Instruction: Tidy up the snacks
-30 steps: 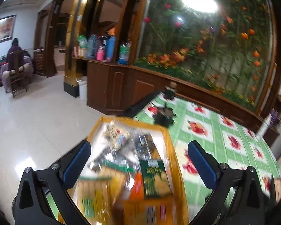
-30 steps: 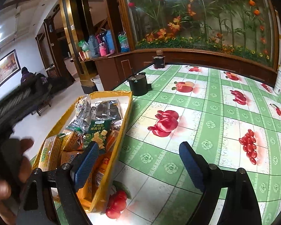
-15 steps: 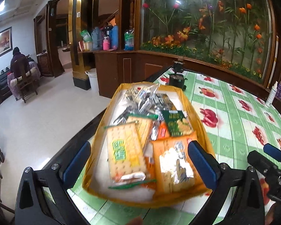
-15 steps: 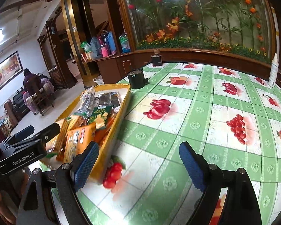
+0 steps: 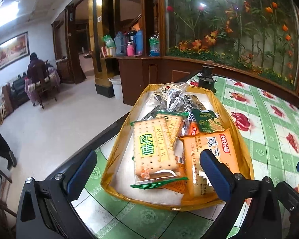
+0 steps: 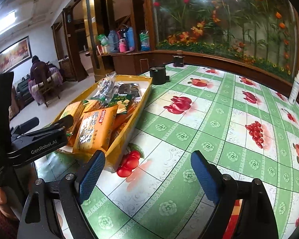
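Note:
A yellow tray (image 5: 119, 139) full of snack packets sits at the table's left edge; it also shows in the right wrist view (image 6: 143, 97). On top lie a cracker pack with green lettering (image 5: 153, 149), an orange packet (image 5: 209, 159), a dark green packet (image 5: 207, 119) and silver packets (image 5: 175, 97). My left gripper (image 5: 147, 171) is open and empty, just above the tray's near end. My right gripper (image 6: 147, 173) is open and empty over the green tablecloth, right of the tray. The left gripper's body (image 6: 39, 139) shows in the right wrist view.
The table carries a green fruit-print cloth (image 6: 219, 119). Two black pots (image 6: 158, 74) stand beyond the tray. A white bottle (image 6: 295, 88) stands at the far right. A wooden cabinet with flasks (image 5: 129, 43) lies behind. A person sits far left (image 5: 36, 67).
My left gripper has drawn back and lowered toward the tray's near end, so the packets look larger. My right gripper has shifted slightly back over the cloth. Both stayed open.

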{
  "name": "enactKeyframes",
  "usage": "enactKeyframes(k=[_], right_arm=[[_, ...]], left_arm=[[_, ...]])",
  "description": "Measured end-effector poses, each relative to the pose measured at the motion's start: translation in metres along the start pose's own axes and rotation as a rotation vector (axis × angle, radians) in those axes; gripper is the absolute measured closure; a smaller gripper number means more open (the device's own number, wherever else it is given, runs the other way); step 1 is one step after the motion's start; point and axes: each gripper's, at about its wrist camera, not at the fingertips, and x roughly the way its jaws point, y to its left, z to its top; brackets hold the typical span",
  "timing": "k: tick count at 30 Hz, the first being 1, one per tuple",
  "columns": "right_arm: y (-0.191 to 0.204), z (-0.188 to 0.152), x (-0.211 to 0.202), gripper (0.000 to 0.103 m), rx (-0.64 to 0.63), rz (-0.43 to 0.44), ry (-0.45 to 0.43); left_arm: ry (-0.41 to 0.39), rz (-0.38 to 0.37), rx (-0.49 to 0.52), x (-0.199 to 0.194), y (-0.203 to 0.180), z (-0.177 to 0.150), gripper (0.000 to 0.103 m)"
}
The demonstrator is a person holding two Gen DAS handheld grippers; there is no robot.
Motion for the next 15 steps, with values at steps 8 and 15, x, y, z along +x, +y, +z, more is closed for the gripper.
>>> enactKeyframes(k=[8, 15], right_arm=[[0.004, -0.002, 0.002, 0.012, -0.024, -0.003, 0.003], [0.011, -0.002, 0.002, 0.012, -0.057, -0.018, -0.006]], left_arm=[[-0.045, 0.031, 0.130, -0.006, -0.019, -0.003, 0.000], [-0.035, 0.032, 0.114, -0.004, -0.019, -0.001, 0.000]])
